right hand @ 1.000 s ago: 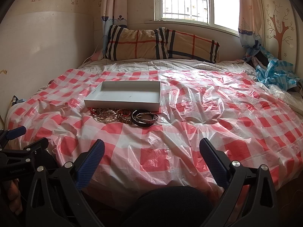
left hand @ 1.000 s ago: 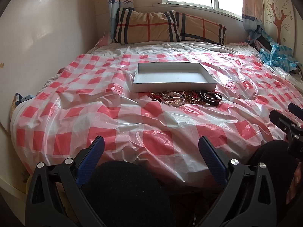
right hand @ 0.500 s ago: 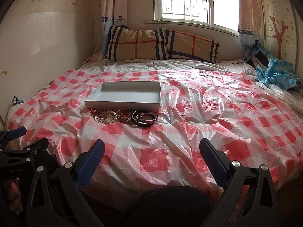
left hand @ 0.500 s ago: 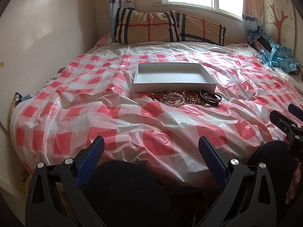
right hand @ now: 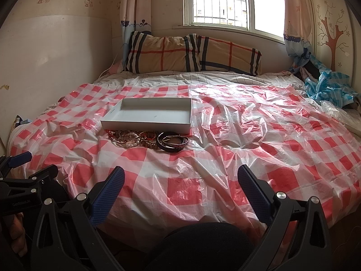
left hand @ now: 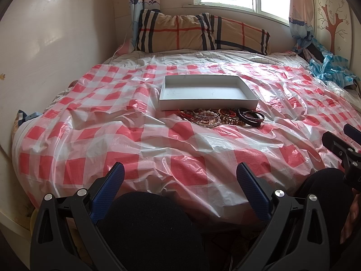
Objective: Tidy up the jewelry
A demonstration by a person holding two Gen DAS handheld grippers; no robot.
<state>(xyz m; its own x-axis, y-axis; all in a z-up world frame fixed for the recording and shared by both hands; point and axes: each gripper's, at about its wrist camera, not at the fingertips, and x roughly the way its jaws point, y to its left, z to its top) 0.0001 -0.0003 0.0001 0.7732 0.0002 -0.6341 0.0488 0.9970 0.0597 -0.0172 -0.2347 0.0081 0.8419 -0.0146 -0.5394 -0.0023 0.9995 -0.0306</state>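
My left hand-held gripper [left hand: 180, 185] spread wide, holding nothing, low over near edge of bed [left hand: 158, 153]. My right hand-held gripper [right hand: 180, 185] same: wide, holding nothing. White tray [left hand: 206, 107] flat on red-checked plastic sheet [left hand: 90, 117], 12 o'clock in left view, 11 o'clock in right view [right hand: 146, 126]. Jewelry pile [left hand: 212, 116] on sheet, just beside tray's near wall, outside tray. Dark bangles [left hand: 251, 117] at pile's 3 o'clock end; also in right view [right hand: 172, 143]. Plaid pillows [left hand: 203, 33] at far end under window.
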